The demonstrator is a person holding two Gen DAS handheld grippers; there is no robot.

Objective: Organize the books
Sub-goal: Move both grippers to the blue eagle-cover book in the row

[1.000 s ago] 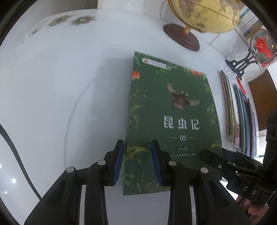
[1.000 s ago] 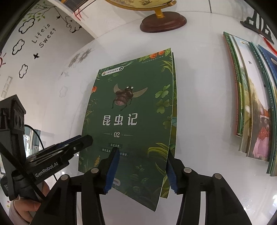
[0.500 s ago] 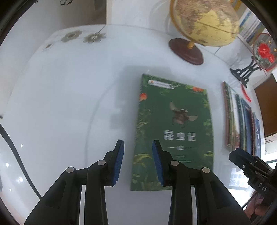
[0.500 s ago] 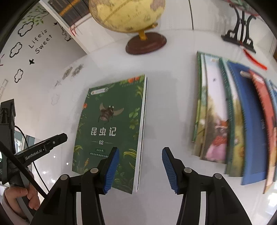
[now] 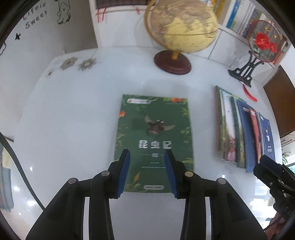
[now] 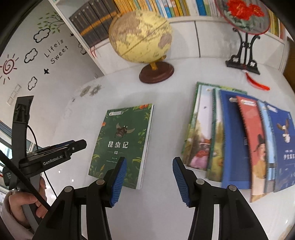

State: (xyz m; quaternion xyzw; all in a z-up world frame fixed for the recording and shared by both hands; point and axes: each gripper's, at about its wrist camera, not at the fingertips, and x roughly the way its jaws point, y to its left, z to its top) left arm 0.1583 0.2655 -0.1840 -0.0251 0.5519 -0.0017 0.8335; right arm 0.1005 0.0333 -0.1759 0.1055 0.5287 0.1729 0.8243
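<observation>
The left gripper (image 5: 147, 171) is being carried above the white table (image 5: 64, 129), pointed steeply down. Its jaws are being opened, now a modest way apart; nothing is being gripped between the ribbed blue pads (image 5: 124, 170), and the green book (image 5: 154, 140) is merely being framed behind them. In the right wrist view this gripper (image 6: 81, 144) is being held by a hand (image 6: 24, 203) at the left edge.

The green book (image 6: 122, 144) is lying flat and alone mid-table, closed, its thin glossy cover printed with a beetle, leaves and white characters.

The right gripper (image 6: 149, 181) is being held about half open over bare glossy tabletop, between the green book and the fanned row of books (image 6: 236, 144); nothing is being touched or held. Its fingers are black plastic with ridged blue pads (image 6: 179, 181).

To the right, the row is lying overlapped like tiles: thin, soft-covered volumes in green, blue and red, some with comb-like spines.

Behind, a yellowish globe (image 6: 140, 35) on a round dark wooden base is standing near the table's far edge, and a round embroidered red-flower screen (image 6: 243, 14) on a black ornate stand is standing to its right.
</observation>
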